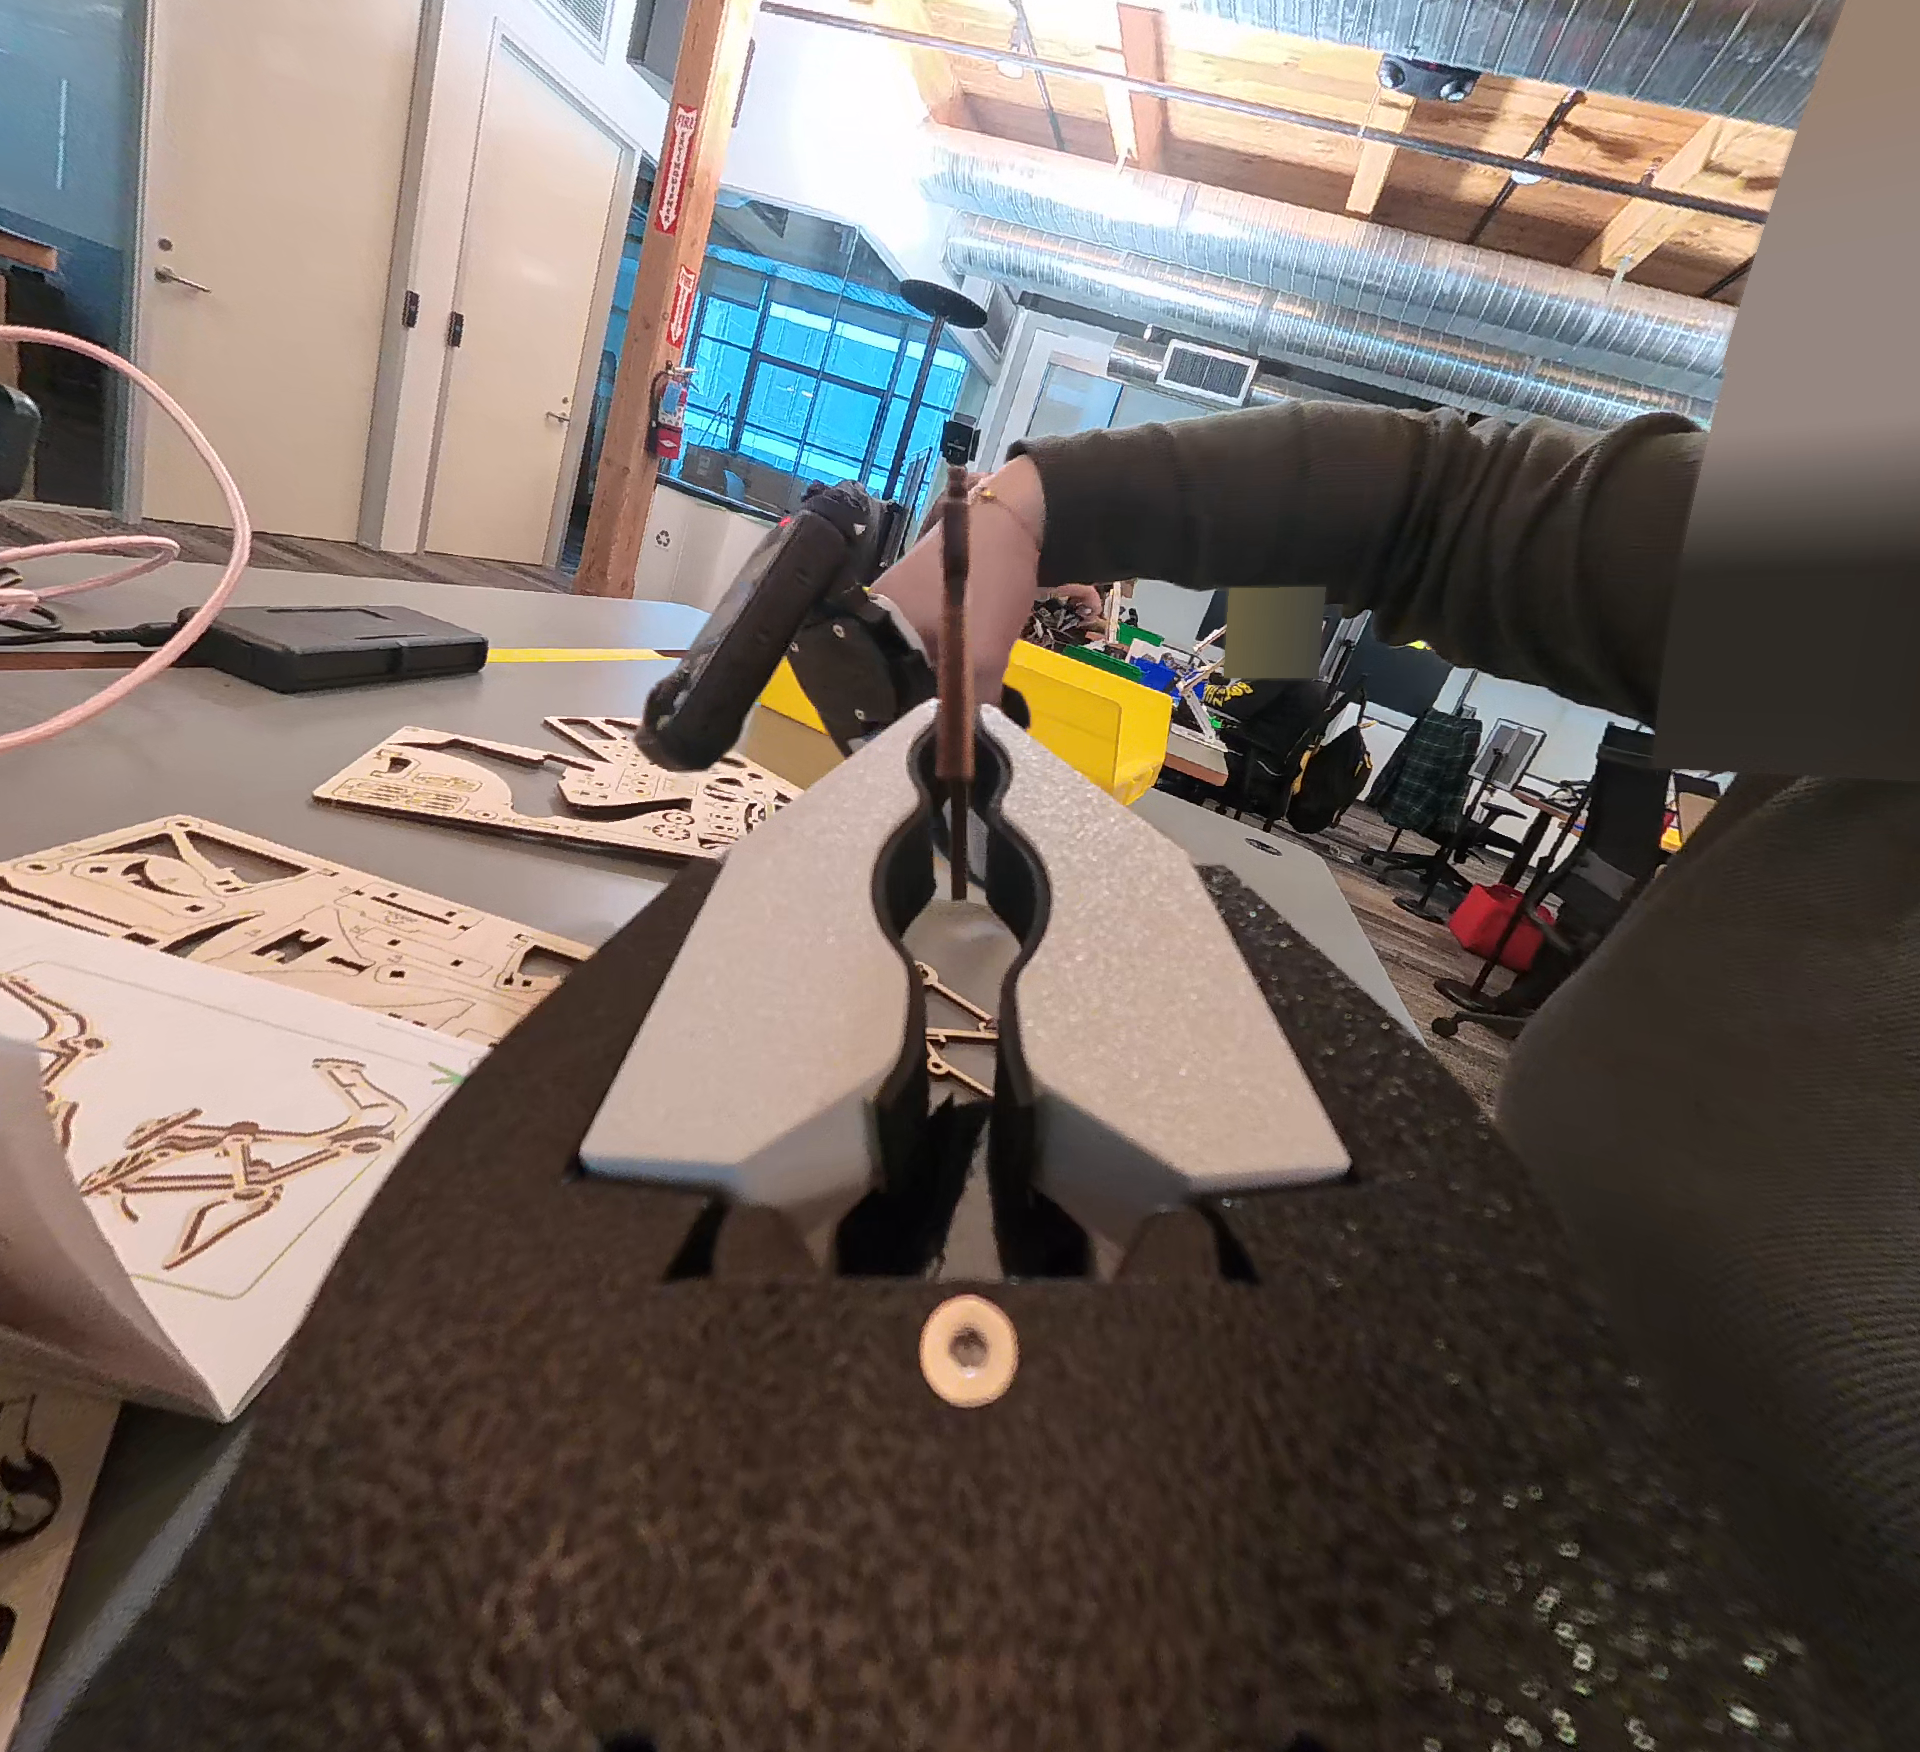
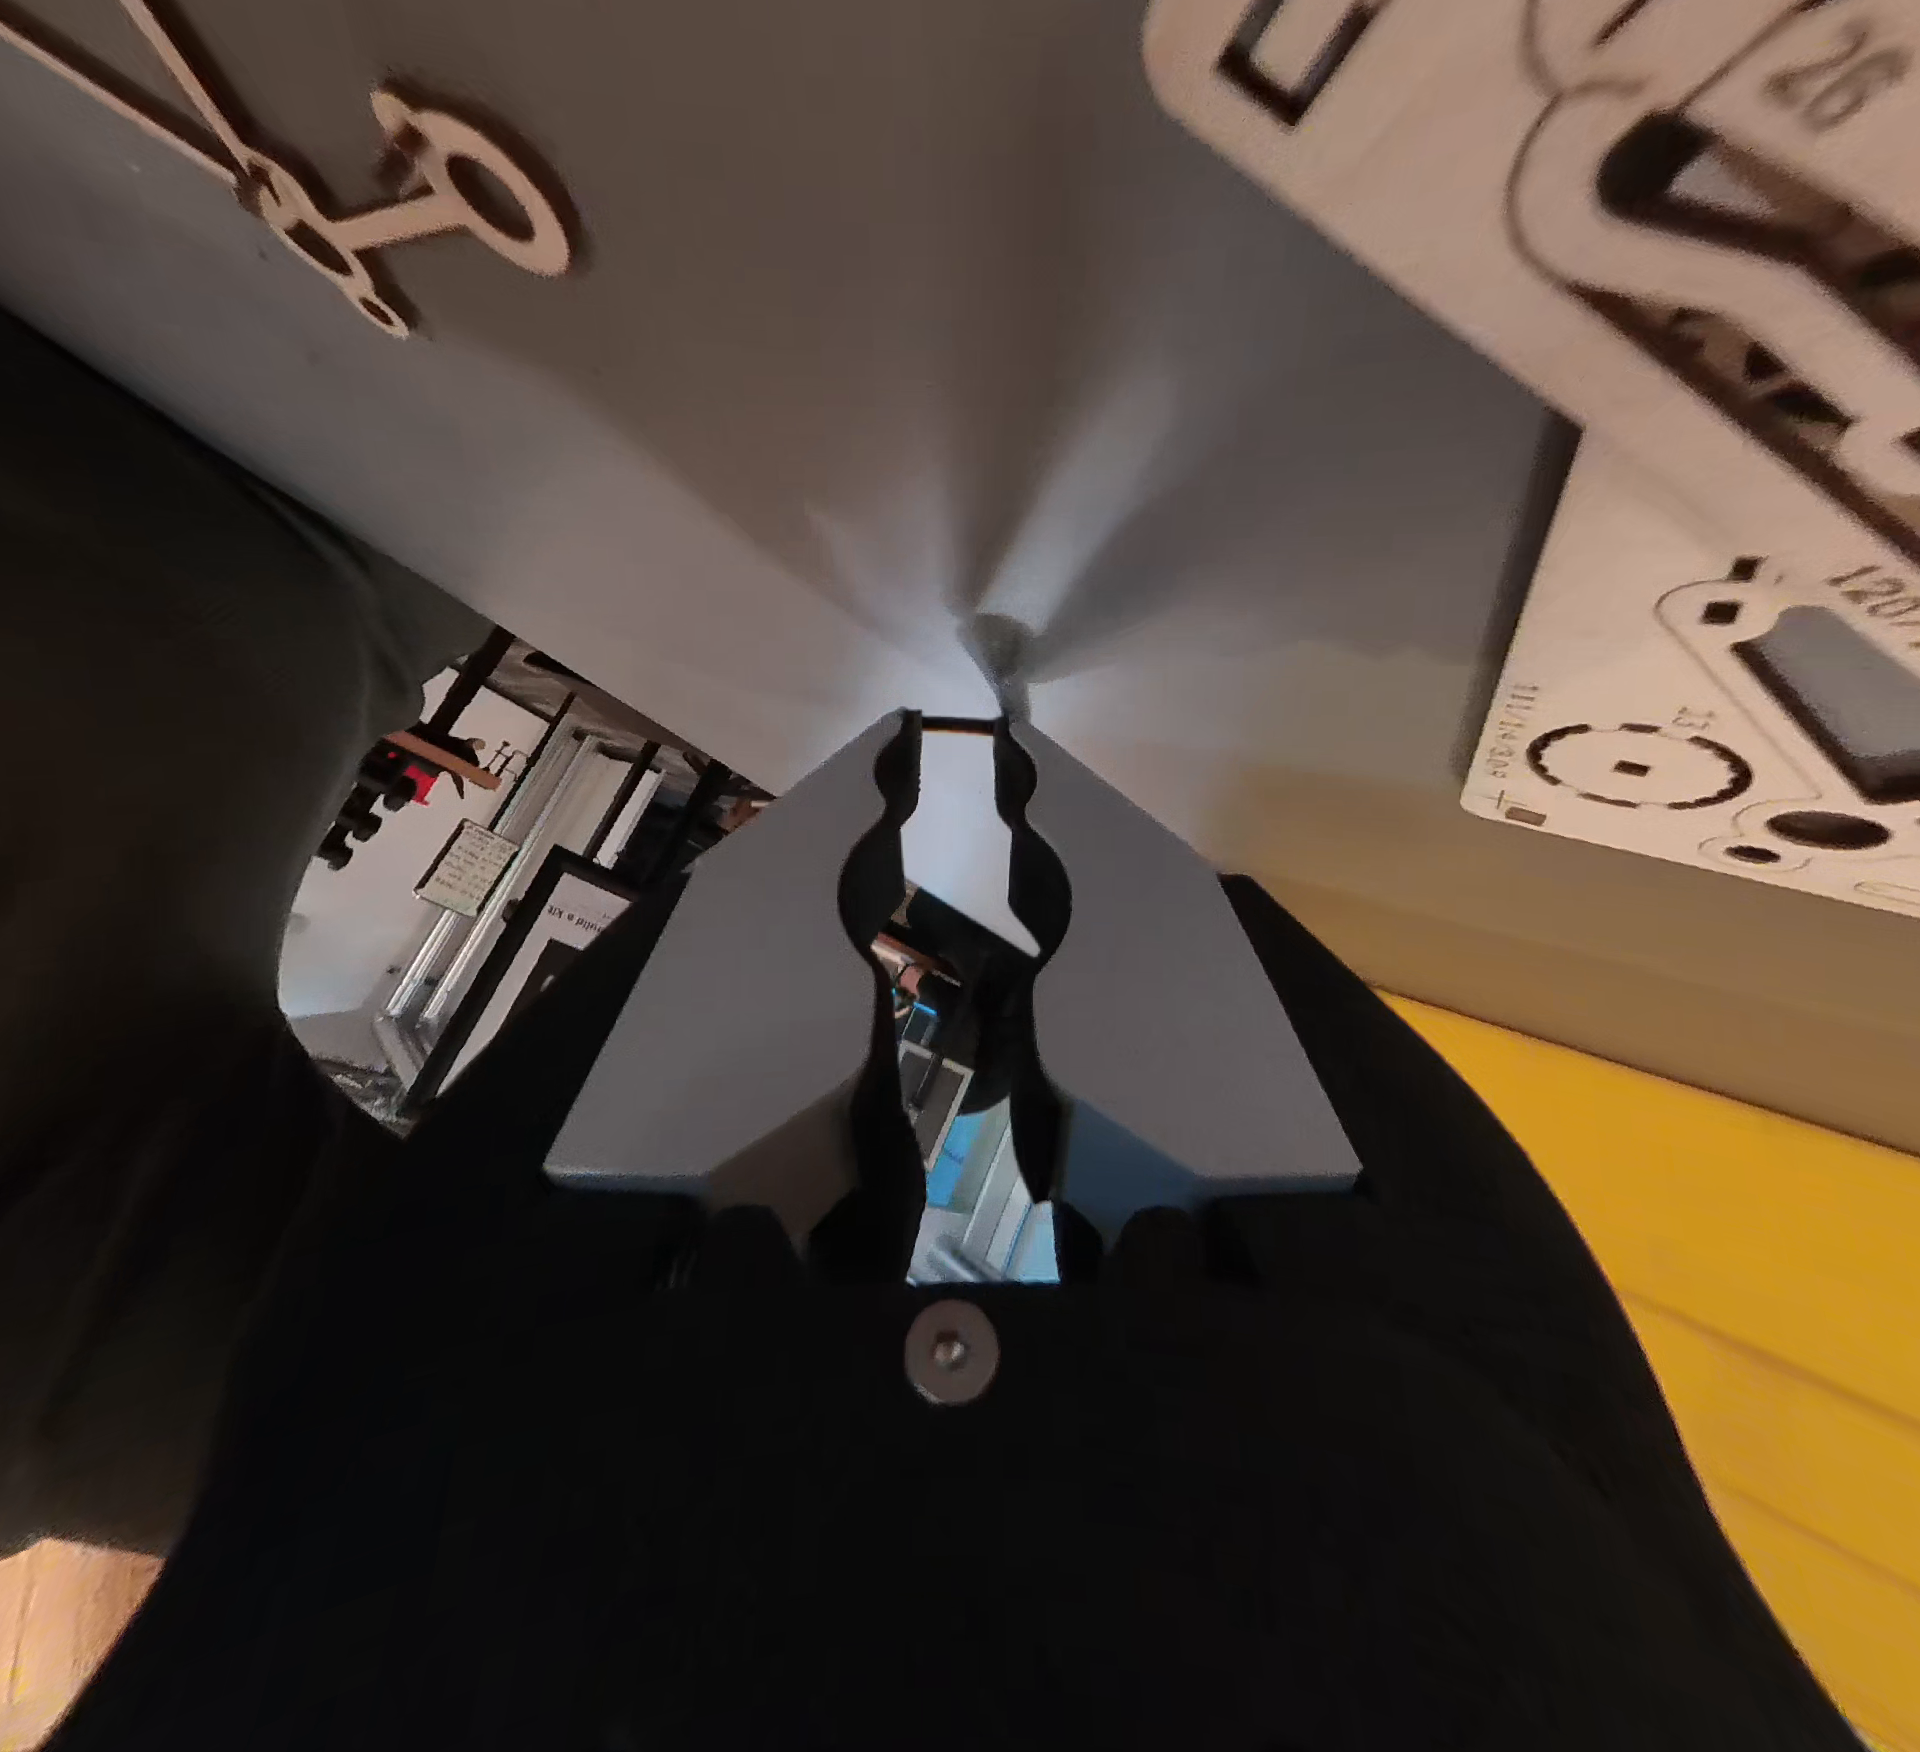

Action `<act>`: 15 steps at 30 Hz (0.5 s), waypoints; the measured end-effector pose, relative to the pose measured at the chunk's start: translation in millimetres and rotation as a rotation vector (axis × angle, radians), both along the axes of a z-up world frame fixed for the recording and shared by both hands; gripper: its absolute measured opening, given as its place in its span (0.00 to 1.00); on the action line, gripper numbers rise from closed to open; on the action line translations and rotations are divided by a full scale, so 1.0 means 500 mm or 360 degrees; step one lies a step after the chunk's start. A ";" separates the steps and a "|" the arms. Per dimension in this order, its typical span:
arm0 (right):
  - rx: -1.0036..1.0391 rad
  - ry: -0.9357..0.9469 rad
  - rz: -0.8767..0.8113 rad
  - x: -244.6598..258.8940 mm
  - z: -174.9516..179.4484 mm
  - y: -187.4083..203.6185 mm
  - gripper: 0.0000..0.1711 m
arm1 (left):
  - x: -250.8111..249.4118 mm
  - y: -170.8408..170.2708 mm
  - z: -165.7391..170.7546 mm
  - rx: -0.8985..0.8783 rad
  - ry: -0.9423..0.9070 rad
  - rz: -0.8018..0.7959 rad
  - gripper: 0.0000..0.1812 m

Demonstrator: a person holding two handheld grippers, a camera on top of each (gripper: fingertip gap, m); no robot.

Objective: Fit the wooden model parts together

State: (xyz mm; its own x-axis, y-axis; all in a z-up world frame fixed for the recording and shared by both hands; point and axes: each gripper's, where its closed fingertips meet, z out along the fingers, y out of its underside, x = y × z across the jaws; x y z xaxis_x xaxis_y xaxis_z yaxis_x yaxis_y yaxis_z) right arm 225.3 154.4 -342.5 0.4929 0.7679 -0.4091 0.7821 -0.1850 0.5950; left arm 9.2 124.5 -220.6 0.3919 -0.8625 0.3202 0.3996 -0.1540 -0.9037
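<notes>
In the left wrist view my left gripper [image 1: 956, 746] is shut on a thin dark-edged wooden part [image 1: 954, 622]. The part is seen edge-on and stands up between the grey fingertips. A loose wooden linkage [image 1: 956, 1027] lies on the table below the fingers. It also shows in the right wrist view [image 2: 416, 206]. My right gripper [image 1: 675, 736], held by a hand, points down at a laser-cut wooden sheet [image 1: 582, 788]. In its own view the right gripper [image 2: 958, 723] holds a thin dark strip [image 2: 961, 722] across its tips, close over the grey table [image 2: 831, 352].
More cut wooden sheets [image 1: 260, 913] and an open instruction booklet [image 1: 208, 1152] lie at the left. A black case [image 1: 332, 642] and a pink cable [image 1: 208, 559] sit at the back. A yellow bin [image 1: 1091, 715] stands at the table's far edge. Sheets [image 2: 1662, 248] fill the right wrist view's upper right. The tips of one gripper are about 25 centimetres away from the tips of the other.
</notes>
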 end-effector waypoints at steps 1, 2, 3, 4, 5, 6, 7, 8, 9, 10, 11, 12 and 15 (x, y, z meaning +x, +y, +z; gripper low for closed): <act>0.0017 0.0019 -0.0003 -0.003 -0.002 0.003 0.07 | 0.000 0.000 0.000 0.0000 -0.0001 -0.0001 0.00; 0.0039 0.0047 -0.0002 -0.006 -0.004 0.005 0.07 | 0.000 0.000 0.000 0.0000 -0.0001 -0.0001 0.00; 0.0071 0.0093 0.0002 -0.011 -0.005 0.008 0.10 | 0.000 0.000 0.000 0.0000 -0.0001 -0.0002 0.00; 0.0109 0.0157 0.0001 -0.017 -0.004 0.011 0.13 | 0.000 0.000 0.000 0.0000 -0.0002 -0.0003 0.00; 0.0151 0.0237 -0.0010 -0.025 -0.003 0.012 0.16 | 0.000 0.000 0.000 0.0000 -0.0003 -0.0005 0.00; 0.0213 0.0334 -0.0027 -0.034 -0.001 0.016 0.19 | 0.000 0.000 0.000 -0.0002 -0.0005 -0.0007 0.00; 0.0297 0.0459 -0.0044 -0.046 0.001 0.021 0.23 | 0.000 0.000 0.000 -0.0003 -0.0007 -0.0008 0.00; 0.0383 0.0607 -0.0055 -0.059 0.005 0.026 0.25 | 0.000 -0.001 0.000 -0.0007 -0.0009 -0.0014 0.00; 0.0468 0.0762 -0.0052 -0.070 0.013 0.028 0.25 | 0.002 -0.002 -0.001 -0.0016 -0.0010 -0.0029 0.00; 0.0572 0.0921 -0.0032 -0.079 0.021 0.032 0.24 | 0.004 -0.003 -0.002 -0.0029 -0.0008 -0.0050 0.00; 0.0685 0.1073 0.0003 -0.085 0.031 0.034 0.24 | 0.007 -0.005 -0.004 -0.0046 0.0000 -0.0075 0.00; 0.0784 0.1200 0.0042 -0.084 0.041 0.032 0.22 | 0.013 -0.009 -0.007 -0.0067 0.0013 -0.0115 0.00; 0.1036 0.1430 0.0122 -0.063 0.057 0.017 0.17 | 0.028 -0.017 -0.023 -0.0172 0.0069 -0.0218 0.00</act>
State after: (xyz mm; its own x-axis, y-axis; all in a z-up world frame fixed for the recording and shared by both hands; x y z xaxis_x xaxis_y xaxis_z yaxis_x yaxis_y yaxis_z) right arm 194.0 163.1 -314.1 0.1618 0.9816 -0.1014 0.9026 -0.1887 -0.3868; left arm 23.3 115.8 -232.2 0.2883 -0.8704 0.3991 0.3292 -0.3013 -0.8949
